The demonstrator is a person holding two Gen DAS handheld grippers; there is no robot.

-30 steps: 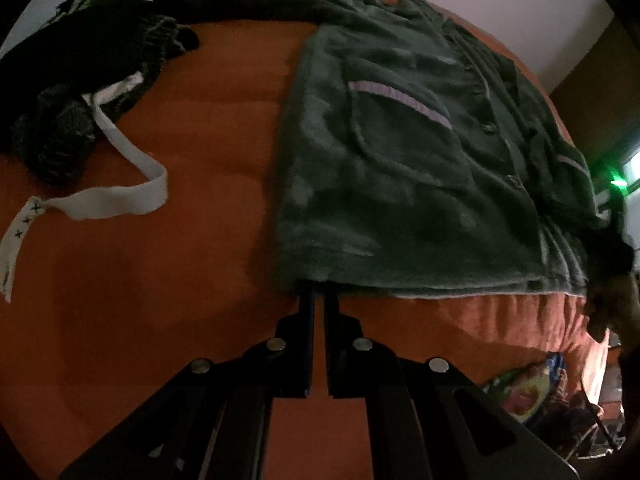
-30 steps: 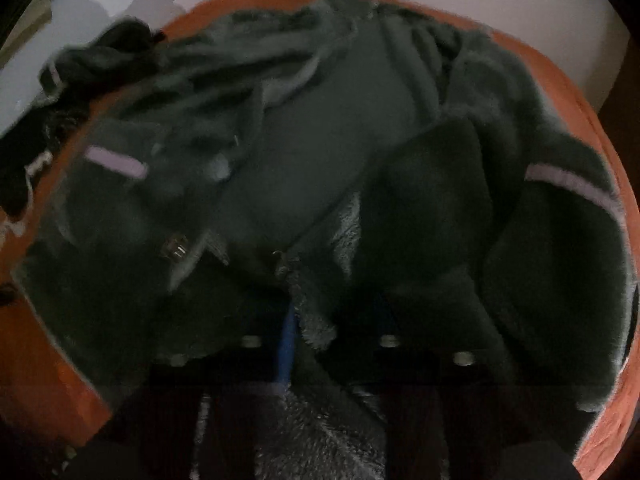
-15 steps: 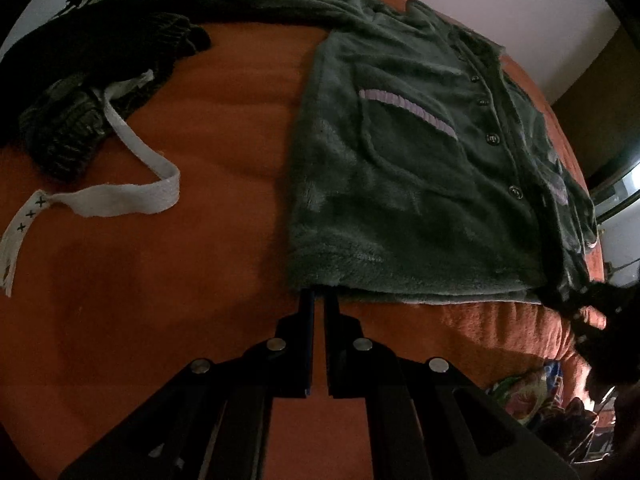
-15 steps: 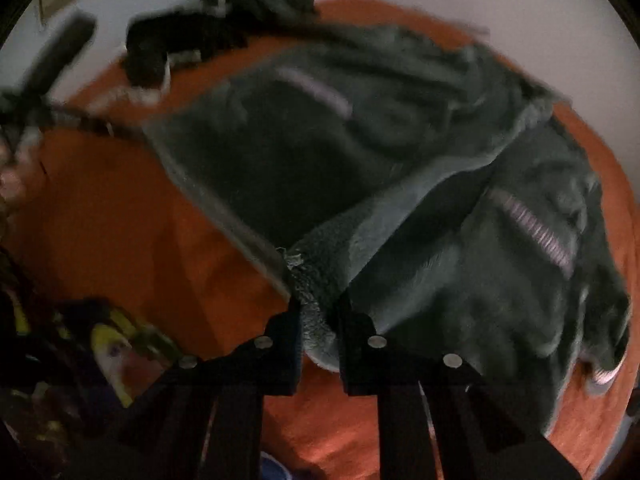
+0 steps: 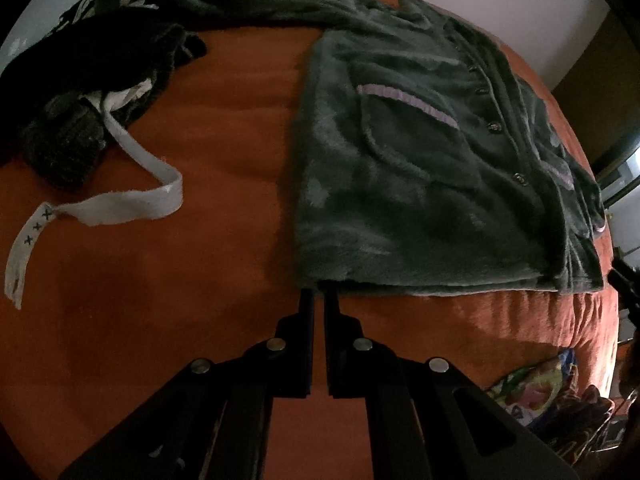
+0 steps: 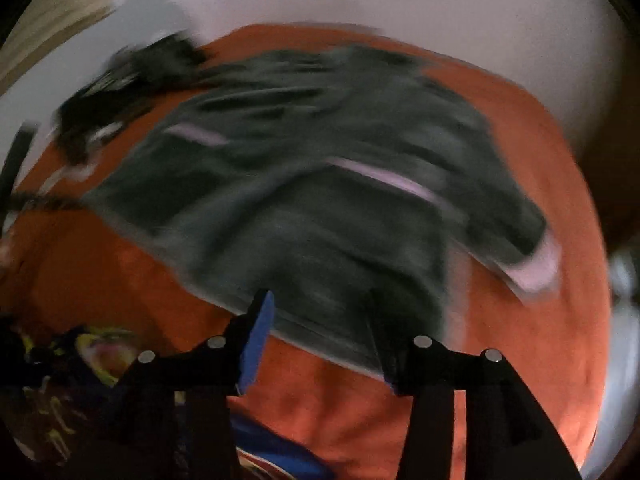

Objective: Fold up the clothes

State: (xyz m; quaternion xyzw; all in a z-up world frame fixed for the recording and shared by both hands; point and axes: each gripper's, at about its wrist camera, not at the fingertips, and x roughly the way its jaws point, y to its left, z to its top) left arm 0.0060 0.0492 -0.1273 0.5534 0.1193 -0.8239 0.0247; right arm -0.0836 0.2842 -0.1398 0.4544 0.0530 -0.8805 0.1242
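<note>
currently the green fleece top (image 5: 420, 168) lies flat on the orange bed (image 5: 208, 264). left gripper (image 5: 318, 300) fingers pinch its hem corner; right gripper (image 6: 320, 312) fingers are spreading, empty. risk: tugging the pinched corner skews the spread.

Left gripper (image 5: 319, 300): black linkage arms w/ silver rivets, thin dark fingers. Right gripper (image 6: 320, 312): same black arms, silver rivets, blue pad on left finger.
</note>
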